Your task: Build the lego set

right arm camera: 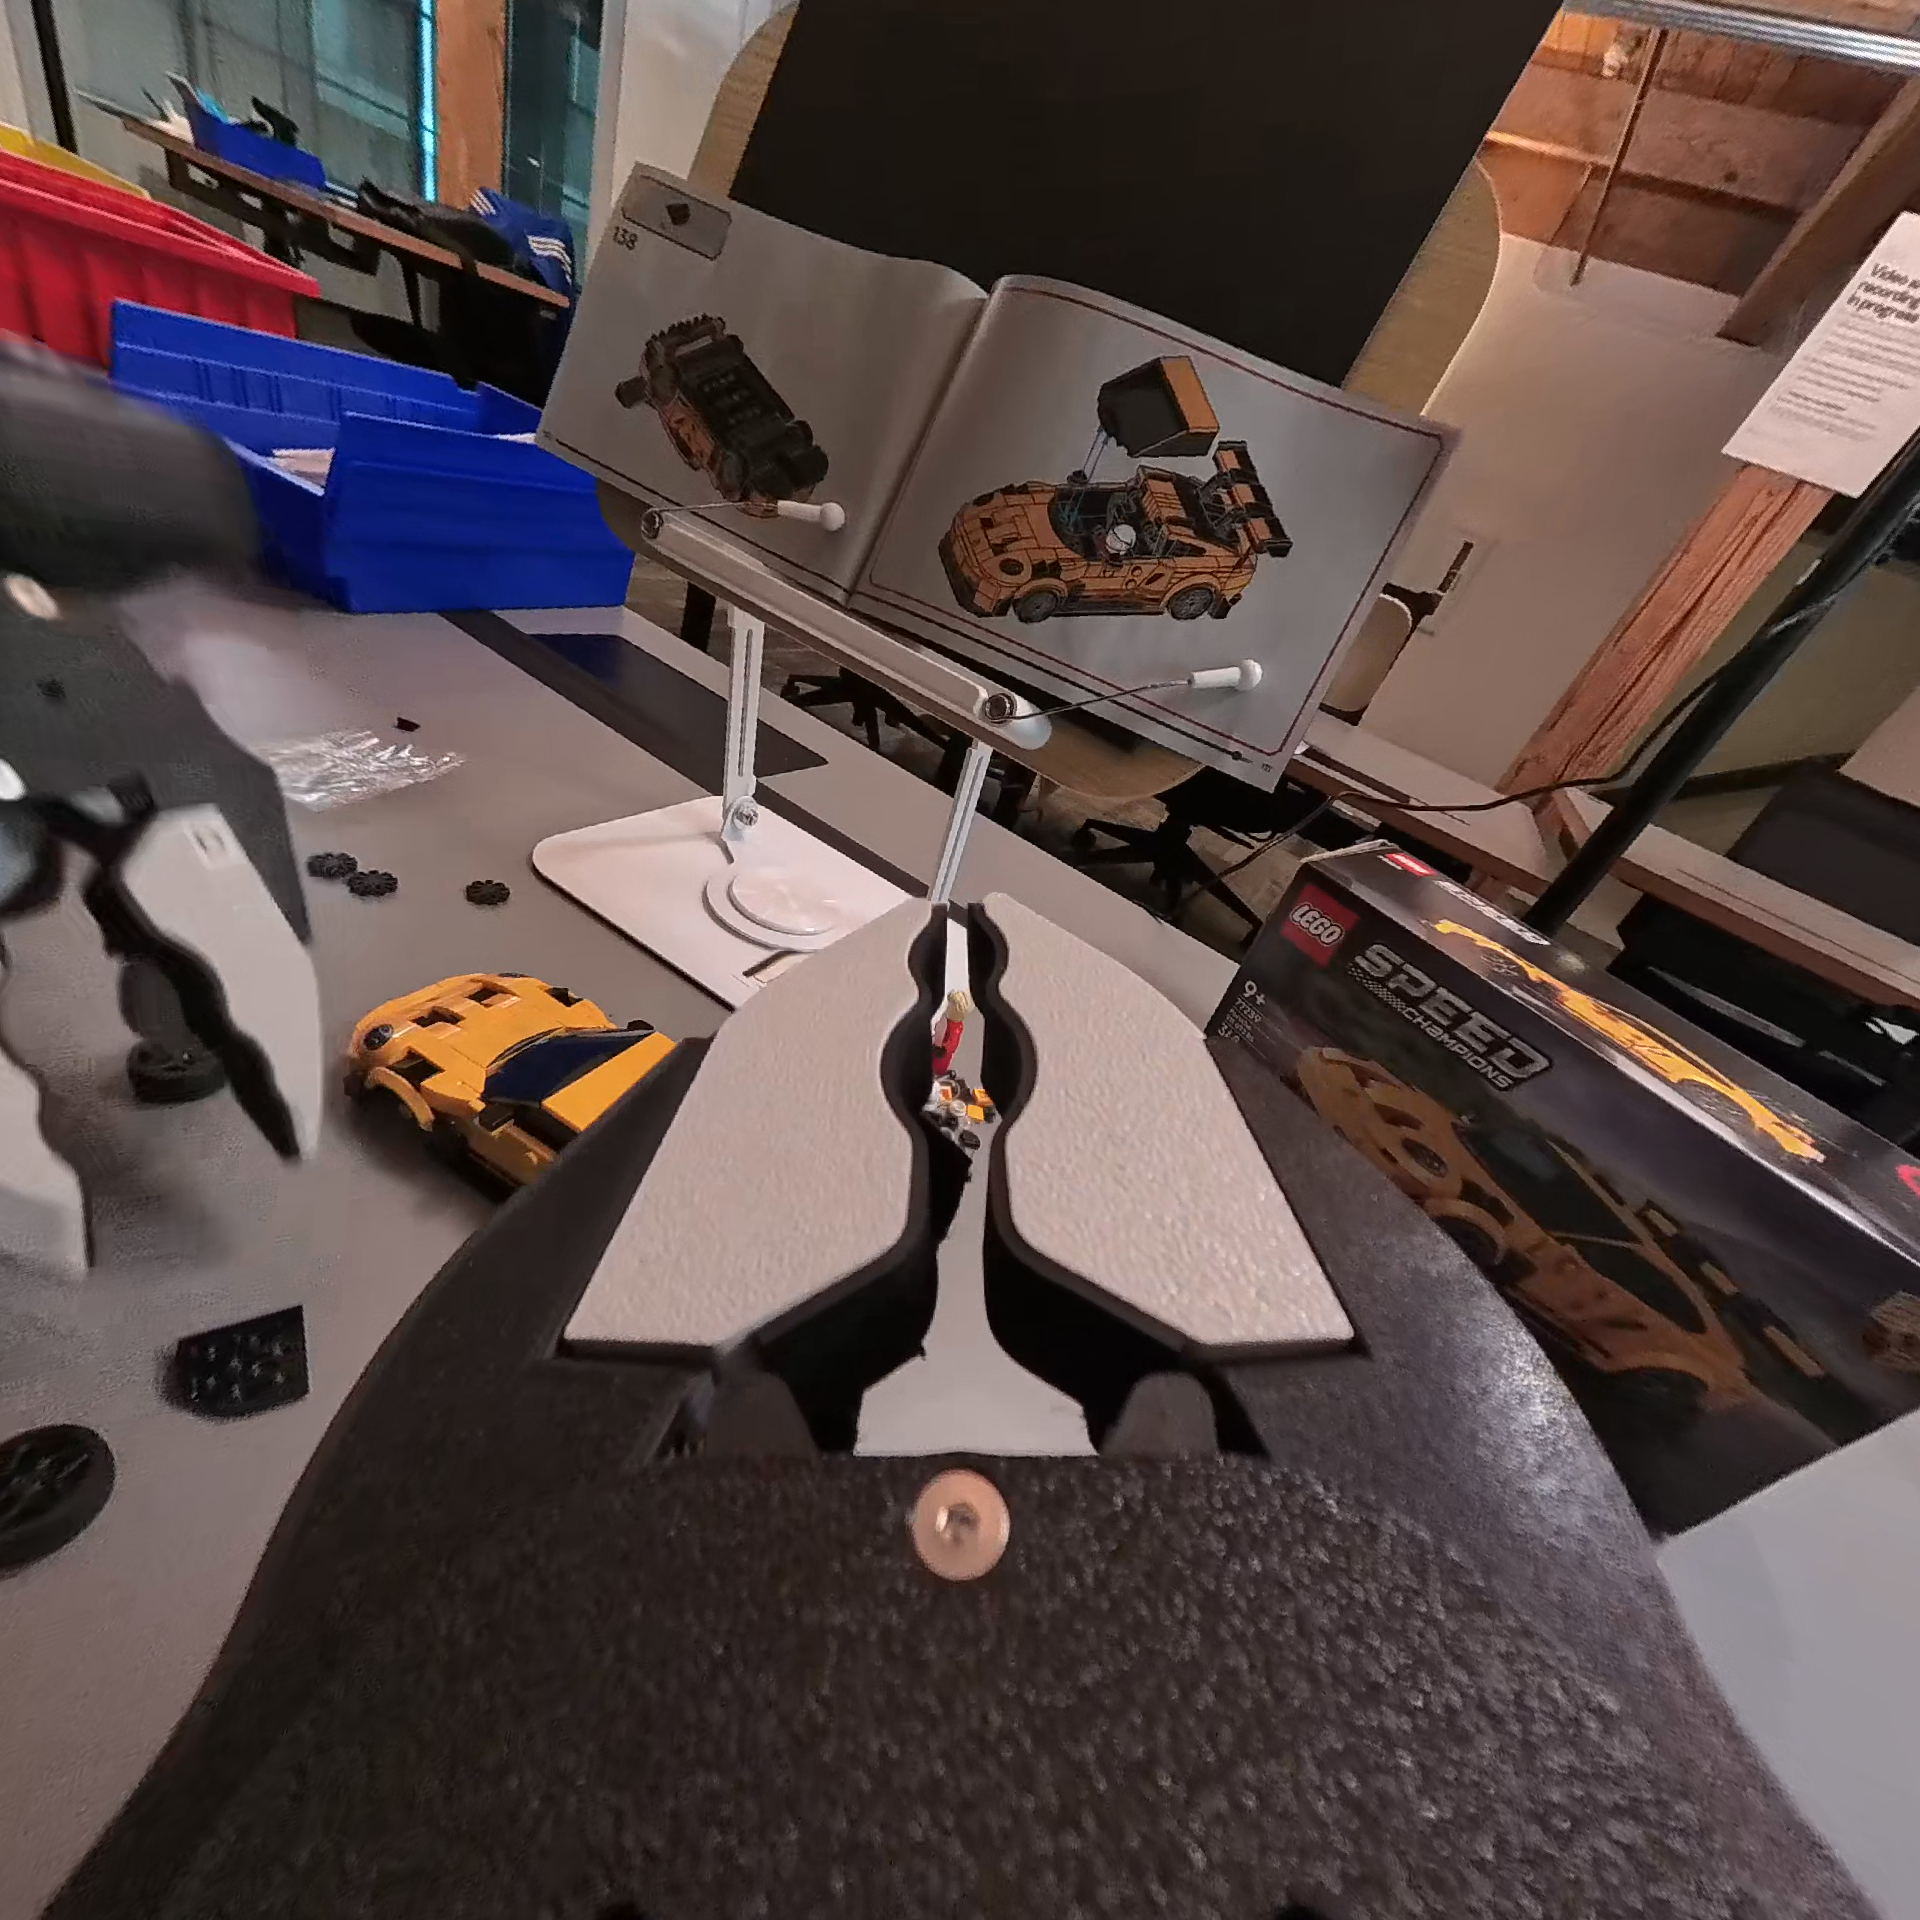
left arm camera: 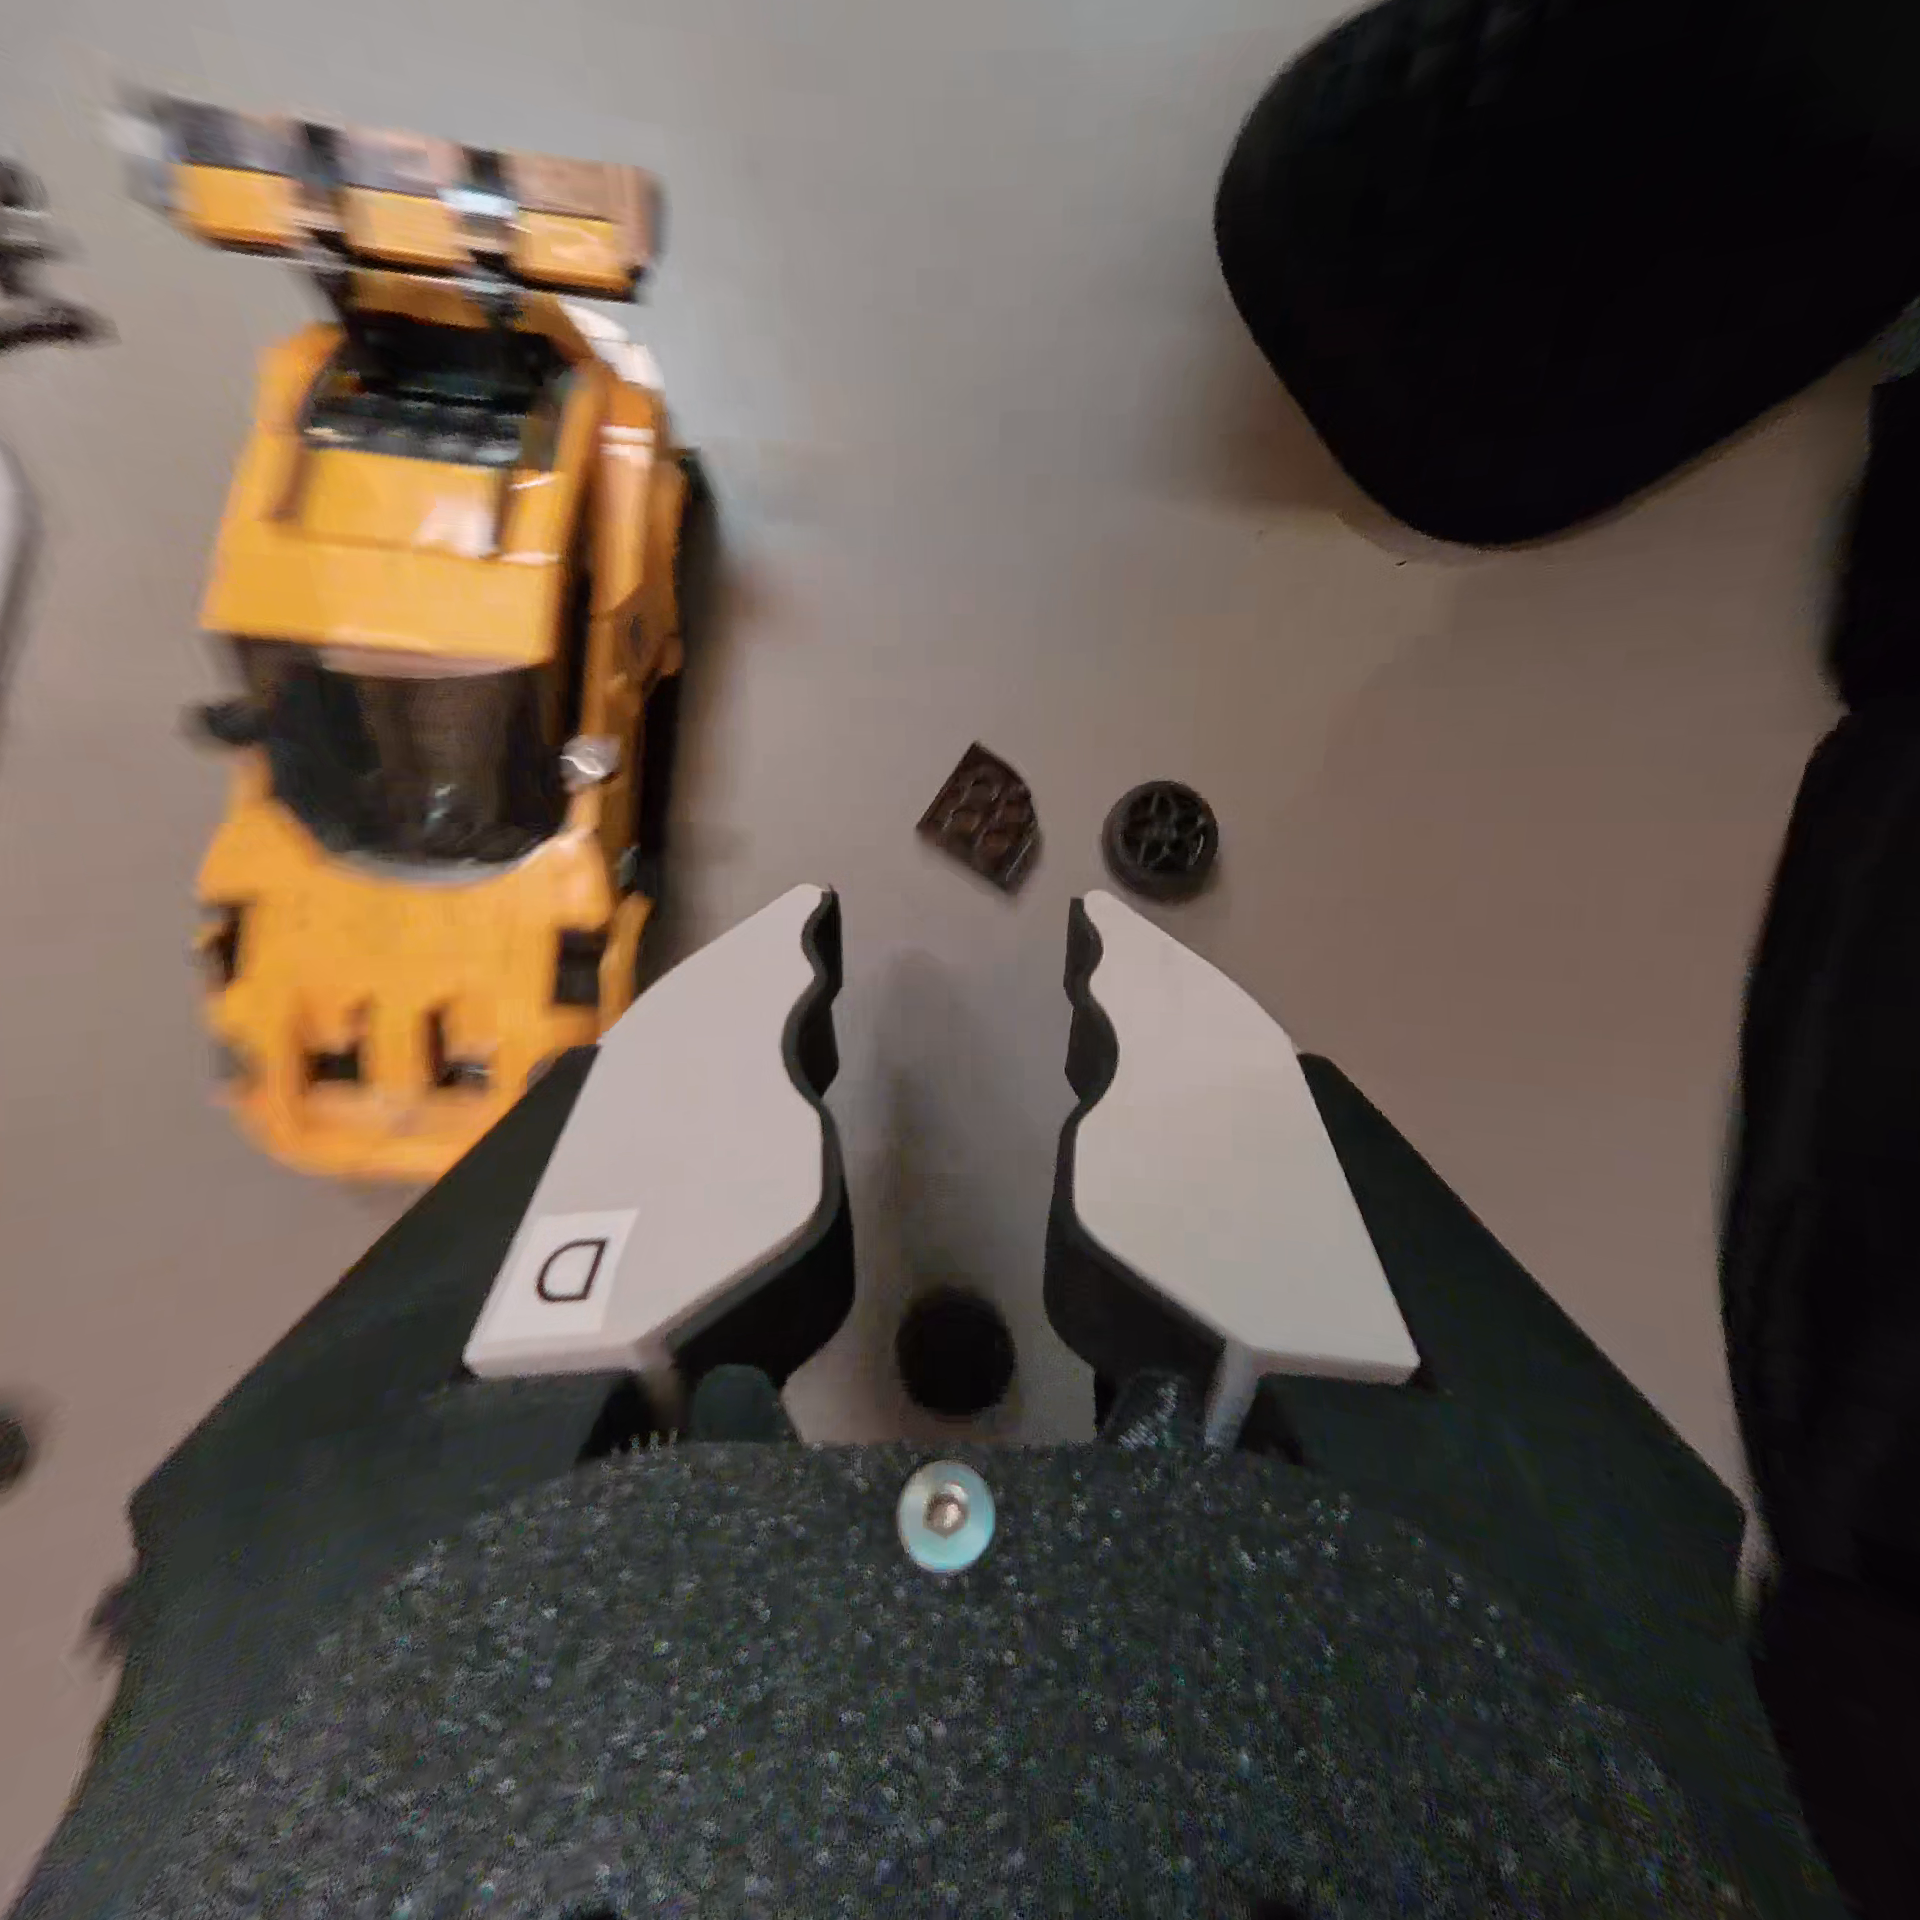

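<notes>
A workshop with wooden beams, blue bins (right arm camera: 343,447) and a red bin (right arm camera: 114,260) lies behind a grey tabletop (right arm camera: 582,707). On a white stand (right arm camera: 727,862) toward the tabletop's far edge an instruction booklet (right arm camera: 935,457) lies open. A printed set box (right arm camera: 1558,1143) sits toward the right edge.

The yellow lego car (left arm camera: 436,727) rests on the tabletop, its rear wing raised. Beside it lie a black studded plate (left arm camera: 982,818) and a black wheel rim (left arm camera: 1161,840), apart from each other. Another black wheel (left arm camera: 954,1351) lies under the left gripper (left arm camera: 951,914), whose jaws are spread with nothing between them, hovering just short of the plate.

The right gripper (right arm camera: 956,914) has its jaws nearly pressed together, holding nothing that can be made out; through the slit a small minifigure (right arm camera: 951,1029) and some loose pieces (right arm camera: 961,1107) show on the tabletop beyond. Three small black gear-like pieces (right arm camera: 369,881) and a clear plastic bag (right arm camera: 353,764) lie toward the left.
</notes>
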A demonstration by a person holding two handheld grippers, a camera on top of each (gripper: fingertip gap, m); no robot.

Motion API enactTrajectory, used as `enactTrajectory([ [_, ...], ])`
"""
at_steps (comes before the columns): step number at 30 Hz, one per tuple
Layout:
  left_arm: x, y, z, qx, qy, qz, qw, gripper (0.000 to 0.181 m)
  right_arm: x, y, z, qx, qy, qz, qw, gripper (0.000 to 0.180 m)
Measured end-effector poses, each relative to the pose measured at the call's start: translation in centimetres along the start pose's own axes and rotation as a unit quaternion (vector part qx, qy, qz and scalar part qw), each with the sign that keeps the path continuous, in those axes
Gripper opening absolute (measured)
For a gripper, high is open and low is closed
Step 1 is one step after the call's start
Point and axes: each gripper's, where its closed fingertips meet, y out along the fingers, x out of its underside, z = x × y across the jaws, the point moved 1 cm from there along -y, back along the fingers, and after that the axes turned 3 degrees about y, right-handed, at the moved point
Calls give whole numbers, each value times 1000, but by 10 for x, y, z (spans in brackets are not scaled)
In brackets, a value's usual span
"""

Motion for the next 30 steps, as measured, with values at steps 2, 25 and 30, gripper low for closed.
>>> enactTrajectory([
  [2, 6, -43, -16, -66, -16, 26, 997, 37, -2, -1, 3, 10, 7, 7, 1000, 3],
  [25, 381, -277, -127, -261, -505, -186, 802, 25, 8, 4, 12, 34, 61, -11, 998, 2],
  [30, 365, -282, -115, -251, -487, -209, 810, 25, 1, -1, 13, 37, 55, 0, 998, 2],
])
